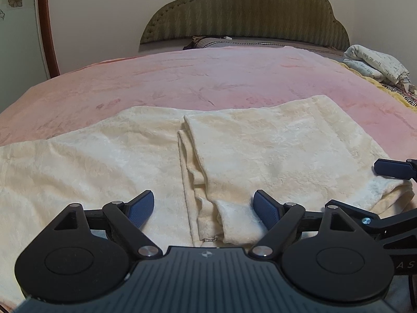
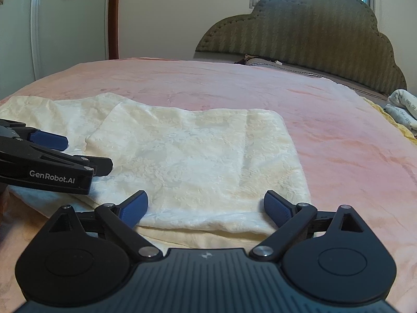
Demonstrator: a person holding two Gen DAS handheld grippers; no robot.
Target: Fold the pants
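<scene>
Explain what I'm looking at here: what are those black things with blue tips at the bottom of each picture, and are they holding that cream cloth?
Those are two hand-held grippers, tongs a person squeezes, each with a camera looking along its two fingers. One picture comes from the left gripper, the other from the right gripper; each also catches the other at its edge.

Both hang over a bed with a pink blanket. On it lie cream pants, plush, with one part already folded over the rest. A green padded headboard stands behind, with rolled printed bedding to the right.

Nothing is held: both grippers stand wide open, their blue pads just above the cloth's near edge.
</scene>
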